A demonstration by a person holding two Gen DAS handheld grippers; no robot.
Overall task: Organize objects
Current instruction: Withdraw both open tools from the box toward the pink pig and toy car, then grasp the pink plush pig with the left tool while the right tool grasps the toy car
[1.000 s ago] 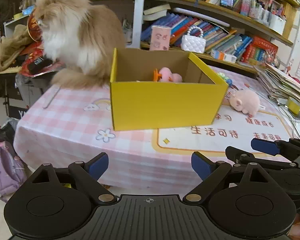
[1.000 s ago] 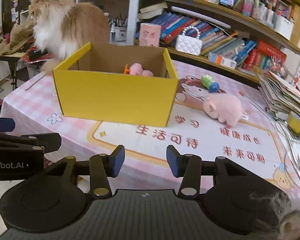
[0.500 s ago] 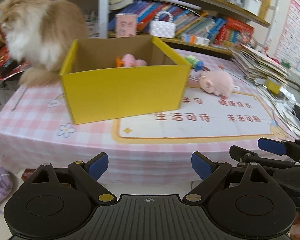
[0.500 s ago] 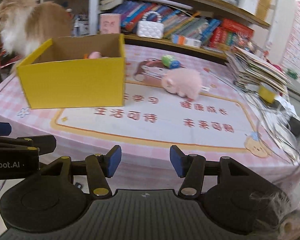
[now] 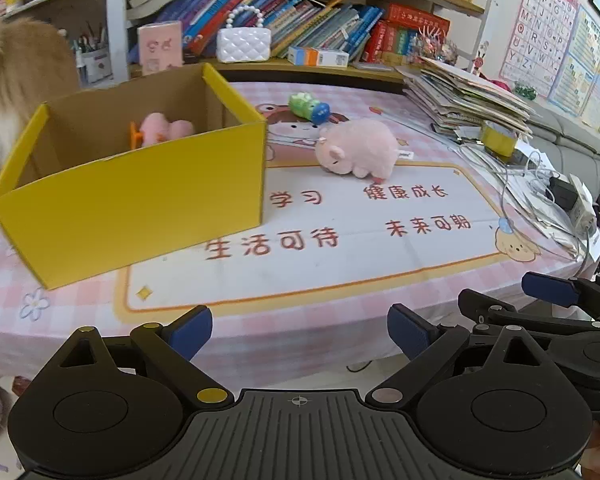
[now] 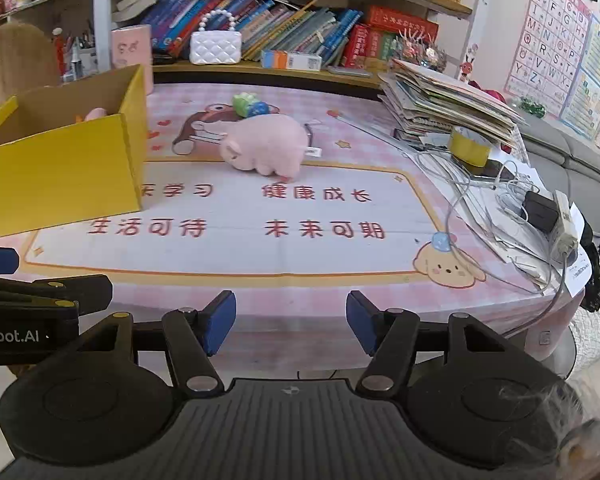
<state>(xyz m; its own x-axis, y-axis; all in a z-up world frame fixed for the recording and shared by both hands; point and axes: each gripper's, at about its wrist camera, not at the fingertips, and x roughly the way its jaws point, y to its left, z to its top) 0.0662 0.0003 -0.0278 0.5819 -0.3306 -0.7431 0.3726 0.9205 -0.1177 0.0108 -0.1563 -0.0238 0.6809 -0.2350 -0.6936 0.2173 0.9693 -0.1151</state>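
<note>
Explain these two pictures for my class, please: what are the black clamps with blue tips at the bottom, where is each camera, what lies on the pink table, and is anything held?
No robot arm here: a person holds a two-finger gripper in each hand, and each carries a camera looking forward along its fingers. One picture is from the left gripper, the other from the right gripper. Both grippers are open and hold nothing; the right one's jaws have just been opening.

On the pink checked tablecloth stands a yellow box with a small pink toy already inside. Right of the box lie a pink plush pig and, behind it, a green and blue toy. Papers and cables crowd the right edge.
</note>
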